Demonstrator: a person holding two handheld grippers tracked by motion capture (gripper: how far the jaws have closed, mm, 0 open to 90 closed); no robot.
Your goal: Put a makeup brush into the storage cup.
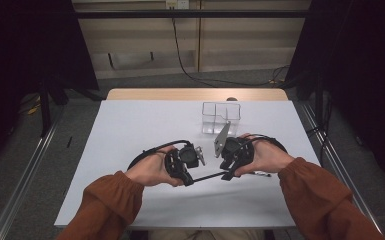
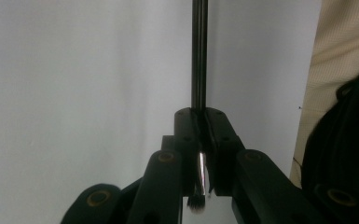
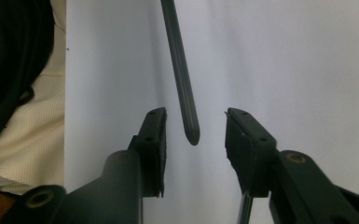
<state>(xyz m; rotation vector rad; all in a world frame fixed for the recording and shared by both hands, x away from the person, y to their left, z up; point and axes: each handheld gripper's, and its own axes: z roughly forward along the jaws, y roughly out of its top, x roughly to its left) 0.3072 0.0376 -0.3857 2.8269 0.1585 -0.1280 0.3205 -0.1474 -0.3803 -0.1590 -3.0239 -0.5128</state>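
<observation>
- Left gripper (image 2: 200,116) was clamped tight on a thin black brush with a silver ferrule (image 2: 199,60); bristle end sat back between the jaws, handle stuck out ahead.
- Brush was held off the white table (image 1: 130,130), spanning the two grippers.
- Right gripper (image 3: 193,126) was part open; handle tip lay between its pads, untouched.
- Clear plastic two-compartment box (image 1: 221,117) stood just behind the hands.

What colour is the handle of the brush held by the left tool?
Dark grey to black handle, with a shiny silver collar near the bristles; clearest in the left gripper view.
</observation>
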